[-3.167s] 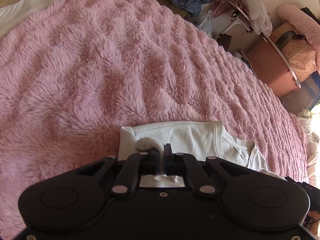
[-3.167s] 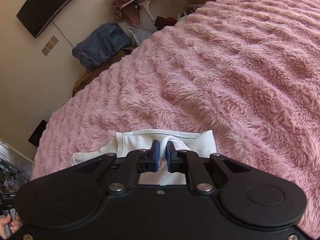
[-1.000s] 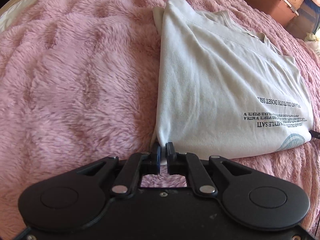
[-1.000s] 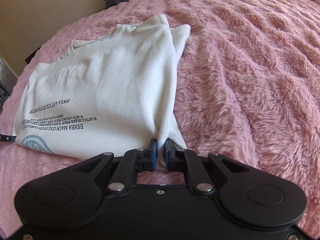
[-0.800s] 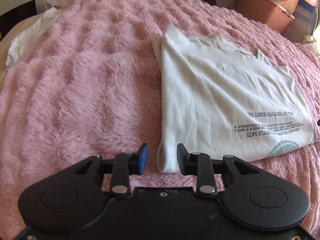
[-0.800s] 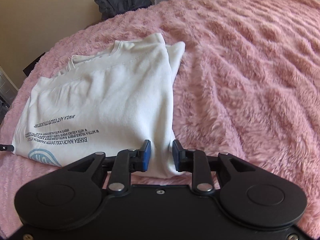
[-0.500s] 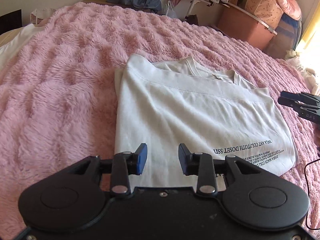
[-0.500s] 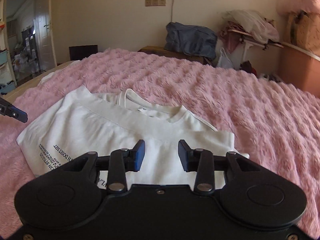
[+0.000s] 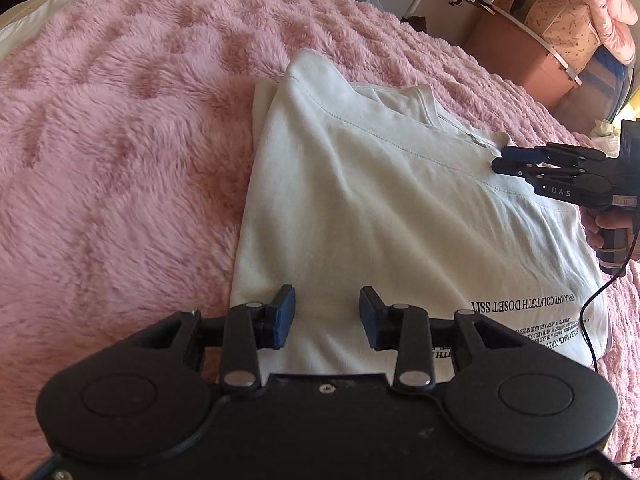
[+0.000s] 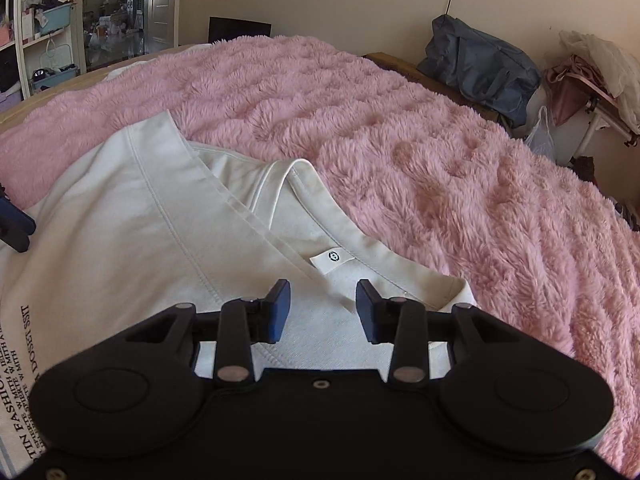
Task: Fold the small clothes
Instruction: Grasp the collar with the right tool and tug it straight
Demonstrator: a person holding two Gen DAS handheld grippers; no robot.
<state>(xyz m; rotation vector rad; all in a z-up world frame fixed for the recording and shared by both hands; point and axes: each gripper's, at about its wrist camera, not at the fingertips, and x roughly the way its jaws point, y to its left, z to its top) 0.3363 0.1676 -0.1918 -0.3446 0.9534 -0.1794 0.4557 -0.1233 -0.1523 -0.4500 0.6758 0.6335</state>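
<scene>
A white T-shirt (image 9: 392,208) with black printed text lies folded in half on the pink fluffy blanket (image 9: 120,140). My left gripper (image 9: 326,314) is open and empty, just above the shirt's near left part. My right gripper (image 10: 322,306) is open and empty over the collar and its small label (image 10: 331,258). It also shows in the left wrist view (image 9: 502,159) at the right, by the collar. The left gripper's fingertips (image 10: 14,226) show at the left edge of the right wrist view.
A blue bag (image 10: 480,68), a rack with clothes (image 10: 592,80) and storage boxes (image 9: 532,60) stand beyond the bed's far side. A doorway and shelves (image 10: 52,24) are at the left. A white sheet (image 9: 36,12) shows under the blanket's far left edge.
Both grippers let go of the shirt's folded edge and opened. They then rose and moved over the shirt; the right one swung to the collar.
</scene>
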